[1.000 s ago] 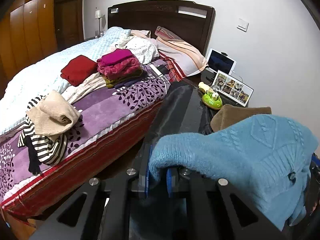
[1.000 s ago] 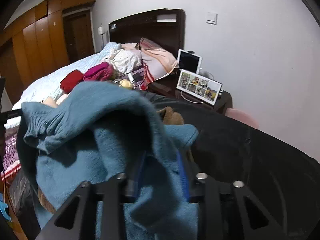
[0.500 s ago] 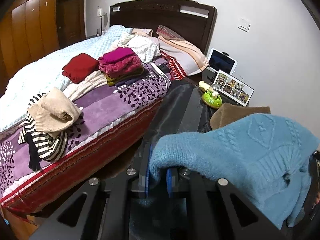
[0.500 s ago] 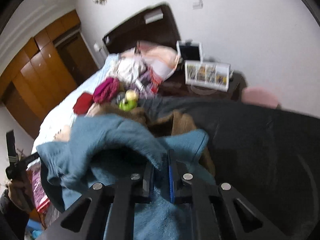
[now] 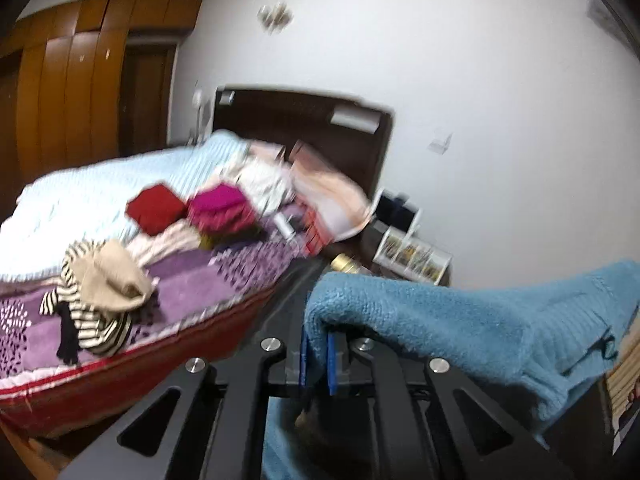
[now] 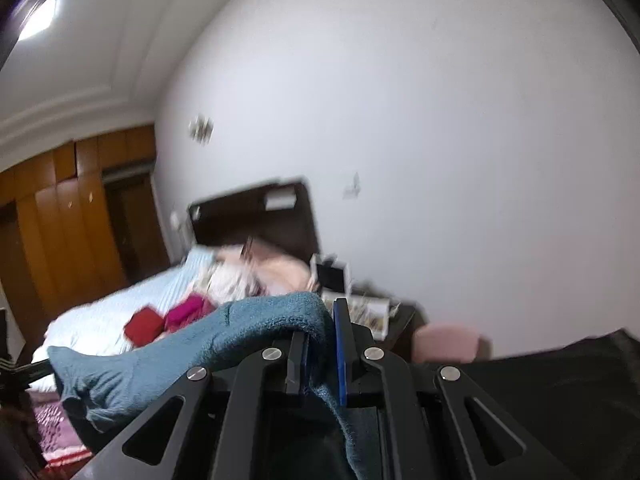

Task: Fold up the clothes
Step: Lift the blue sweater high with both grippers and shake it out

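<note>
Blue sweater (image 5: 460, 320) hangs right of the bed (image 5: 120, 208), pinched by left gripper (image 5: 316, 356) and right gripper (image 6: 320, 350). Soft, droopy knit; grip edges.

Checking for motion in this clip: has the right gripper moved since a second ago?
Yes. The right gripper, shut on the blue sweater, has tilted upward: the headboard sits lower in its view, with ceiling showing now.

Blue knit sweater (image 5: 460, 320) hangs stretched and lifted; its edge drapes downward, bunched.
</note>
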A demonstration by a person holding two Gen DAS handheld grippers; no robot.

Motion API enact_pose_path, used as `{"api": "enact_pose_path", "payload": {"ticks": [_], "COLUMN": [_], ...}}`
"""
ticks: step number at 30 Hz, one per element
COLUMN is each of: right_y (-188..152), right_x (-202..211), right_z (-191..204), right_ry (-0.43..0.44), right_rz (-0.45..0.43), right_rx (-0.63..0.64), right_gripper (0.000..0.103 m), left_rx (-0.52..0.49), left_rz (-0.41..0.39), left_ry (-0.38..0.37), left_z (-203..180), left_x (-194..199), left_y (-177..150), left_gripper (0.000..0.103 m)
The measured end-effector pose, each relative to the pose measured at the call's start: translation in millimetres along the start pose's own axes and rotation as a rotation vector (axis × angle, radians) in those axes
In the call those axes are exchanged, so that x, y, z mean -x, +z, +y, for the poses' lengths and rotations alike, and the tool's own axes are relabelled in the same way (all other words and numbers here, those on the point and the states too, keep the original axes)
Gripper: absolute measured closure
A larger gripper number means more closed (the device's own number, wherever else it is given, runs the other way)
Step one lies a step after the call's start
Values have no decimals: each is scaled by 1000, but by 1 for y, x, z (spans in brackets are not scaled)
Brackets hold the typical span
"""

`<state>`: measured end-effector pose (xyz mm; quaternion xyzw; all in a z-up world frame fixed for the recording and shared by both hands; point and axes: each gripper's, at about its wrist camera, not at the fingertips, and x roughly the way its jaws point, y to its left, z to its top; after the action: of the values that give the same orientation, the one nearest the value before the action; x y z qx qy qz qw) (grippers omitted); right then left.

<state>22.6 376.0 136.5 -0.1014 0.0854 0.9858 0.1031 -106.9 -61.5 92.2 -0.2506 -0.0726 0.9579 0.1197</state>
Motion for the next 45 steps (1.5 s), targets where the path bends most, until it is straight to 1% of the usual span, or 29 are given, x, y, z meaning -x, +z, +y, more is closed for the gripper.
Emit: {"api": "enact_pose_path", "payload": {"ticks": [4,8,11,16,19,23,28,30,34,35,38,40,45], "right_y": [31,57,70,81,82,75,51,43,34,32,30,30,32], "right_x": [67,129,169,237,274,318,368,396,426,434,462,477,503], "right_z": [-23,-50,-68,-93,-100,-116,-133,-140,-147,-148,-147,-146,-144], "right_ry": [-65,-115,-151,-204,-240,-277,-328,-357,-394,-403,-434,-450,-483], "right_rz": [-142,-251,-312,-416,-465,-488,-470,-457,-439,-442,-478,-502,-545], "right_rx": [43,56,68,96,126,152,179,199,235,242,266,279,308], "right_gripper": [92,92,92,92,92,92,92,92,92,92,92,92,92], "left_rx": [-13,-25,-37,-38,-40,-42,-45,-51,-31,-19,-23,-31,-51], "left_rz": [-110,-214,-288,-360,-374,-392,-413,-407,-377,-376,-405,-423,-470], "left_ry": [-61,-126,-173,-233,-264,-304,-355,-369,-389,-407,-423,-420,-412], "left_z": [-42,-82,-111,-145,-159,-178,-201,-210,-220,-222,-230,-234,-243], "left_x": [56,111,153,204,224,251,284,294,308,314,333,339,356], "left_y": [17,29,34,31,22,10,-5,-14,-24,-27,-30,-32,-35], "left_gripper": [96,96,96,96,96,96,96,96,96,96,96,96,96]}}
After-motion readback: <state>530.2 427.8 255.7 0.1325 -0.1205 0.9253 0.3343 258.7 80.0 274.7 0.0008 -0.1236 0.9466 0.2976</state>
